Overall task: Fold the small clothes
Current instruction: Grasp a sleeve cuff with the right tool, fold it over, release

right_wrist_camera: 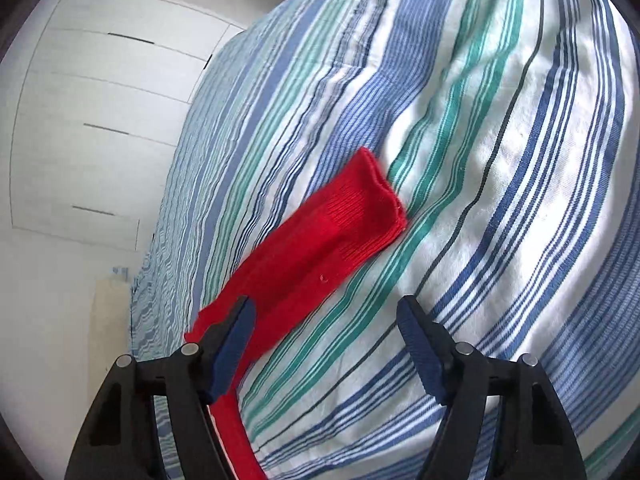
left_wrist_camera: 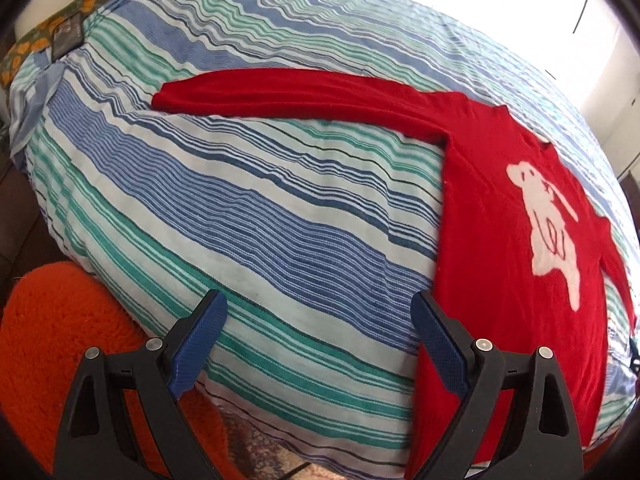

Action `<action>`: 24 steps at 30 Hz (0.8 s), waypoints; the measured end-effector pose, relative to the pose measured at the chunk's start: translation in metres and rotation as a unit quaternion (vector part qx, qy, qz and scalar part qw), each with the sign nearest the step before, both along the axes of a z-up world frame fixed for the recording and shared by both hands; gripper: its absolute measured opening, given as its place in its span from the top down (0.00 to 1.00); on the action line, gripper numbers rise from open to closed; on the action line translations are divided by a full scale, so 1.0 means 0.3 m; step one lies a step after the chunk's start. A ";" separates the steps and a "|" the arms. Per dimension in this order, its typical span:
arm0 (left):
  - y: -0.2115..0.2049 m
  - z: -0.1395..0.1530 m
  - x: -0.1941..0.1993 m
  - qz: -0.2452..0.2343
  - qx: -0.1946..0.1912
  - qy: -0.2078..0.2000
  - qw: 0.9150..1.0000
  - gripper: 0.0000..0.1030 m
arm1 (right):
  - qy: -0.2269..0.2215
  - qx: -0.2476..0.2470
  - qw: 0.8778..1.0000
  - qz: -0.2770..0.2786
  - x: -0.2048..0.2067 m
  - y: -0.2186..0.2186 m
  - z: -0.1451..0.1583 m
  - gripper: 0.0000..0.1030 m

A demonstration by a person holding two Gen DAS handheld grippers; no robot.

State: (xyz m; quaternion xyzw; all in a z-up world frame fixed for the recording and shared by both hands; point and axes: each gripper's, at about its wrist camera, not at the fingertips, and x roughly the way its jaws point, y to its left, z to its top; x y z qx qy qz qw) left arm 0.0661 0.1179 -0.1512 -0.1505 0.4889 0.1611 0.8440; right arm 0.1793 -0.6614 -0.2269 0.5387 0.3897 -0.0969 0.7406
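A small red sweater with a white dog figure lies flat on the striped bedspread. One sleeve stretches out to the left across the bed. My left gripper is open and empty, above the bedspread just left of the sweater's lower edge. In the right wrist view the other red sleeve lies on the bedspread with its ribbed cuff pointing away. My right gripper is open and empty, its left finger over the sleeve.
An orange shaggy rug lies on the floor at the bed's near left corner. A green and orange patterned cloth sits at the far left edge of the bed. White wardrobe doors stand beyond the bed.
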 end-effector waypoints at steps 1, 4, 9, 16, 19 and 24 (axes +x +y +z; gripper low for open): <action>-0.003 -0.003 0.004 -0.001 0.003 0.003 1.000 0.09 | -0.002 0.001 1.000 -0.007 0.019 -0.005 -0.013 0.34; -0.003 -0.012 0.014 -0.001 0.008 0.010 1.000 0.09 | -0.002 0.003 0.999 -0.034 0.064 -0.017 -0.054 0.35; 0.010 -0.025 0.022 0.003 -0.003 0.012 1.000 0.09 | 0.039 -0.052 0.997 -0.047 0.102 -0.006 -0.053 0.78; 0.003 -0.033 0.034 -0.008 -0.007 0.011 1.000 0.09 | -0.097 -0.154 0.981 0.070 0.251 0.287 0.382 0.95; -0.003 -0.030 0.035 -0.013 -0.008 0.009 1.000 0.09 | -0.195 -0.142 0.953 0.183 0.368 0.617 0.600 0.95; 0.007 -0.024 0.019 -0.014 -0.013 0.007 1.000 0.09 | -0.276 -0.069 0.884 0.370 0.492 1.216 0.744 0.91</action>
